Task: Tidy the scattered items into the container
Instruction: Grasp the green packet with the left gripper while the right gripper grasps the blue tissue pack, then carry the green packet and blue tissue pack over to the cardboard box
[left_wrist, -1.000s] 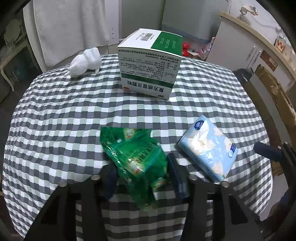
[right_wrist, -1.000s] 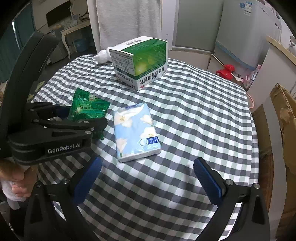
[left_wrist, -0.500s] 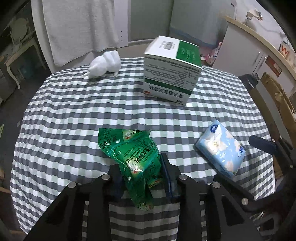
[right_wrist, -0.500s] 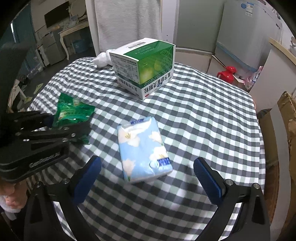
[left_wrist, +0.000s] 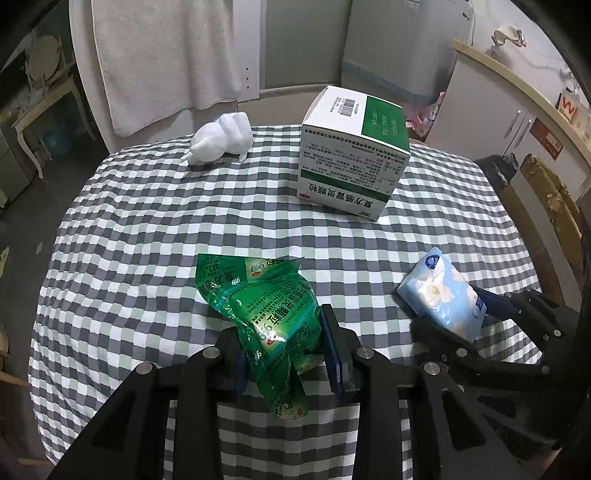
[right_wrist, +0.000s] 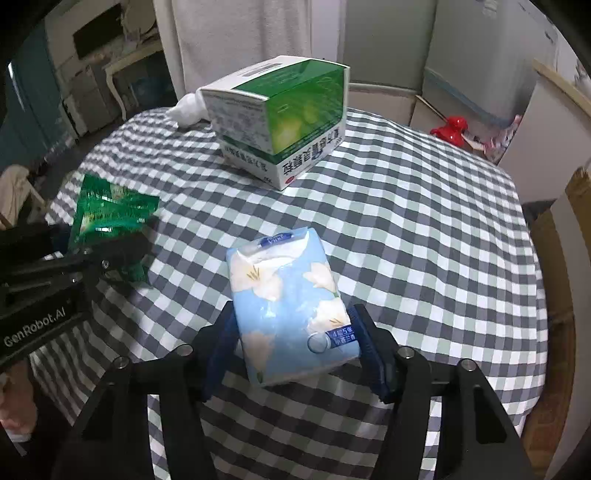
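Left to right — we are holding the green sachet pack (left_wrist: 266, 317) in the left hand-held gripper (left_wrist: 284, 354), jaws narrowed and pressing on its lower half. We are judging it light, crinkly and slippery: the film is bunching between the pads, so a hold near the pack's middle, where the contents bulk out, should be surer than one on the loose seal edge.

Further right, the blue floral tissue pack (right_wrist: 288, 306) is lying between the jaws of the right hand-held gripper (right_wrist: 295, 354), which are closing on its long sides. The pack is resting on the surface (right_wrist: 424, 236) near its front edge. We are expecting it to be light and soft, yielding under the pads — taking it across the width near the middle suits it.

At the far side the green-and-white box (left_wrist: 351, 158), presumably the container, is lying on its side, well apart from both packs. A white figurine (left_wrist: 221, 138) is sitting left of it.

The surface is round and covered in a grey checked cloth that may slide or wrinkle. Around it we are seeing a hanging white towel (left_wrist: 166, 55), pale cabinets (left_wrist: 491, 122) and cardboard (right_wrist: 569, 229) at the right.
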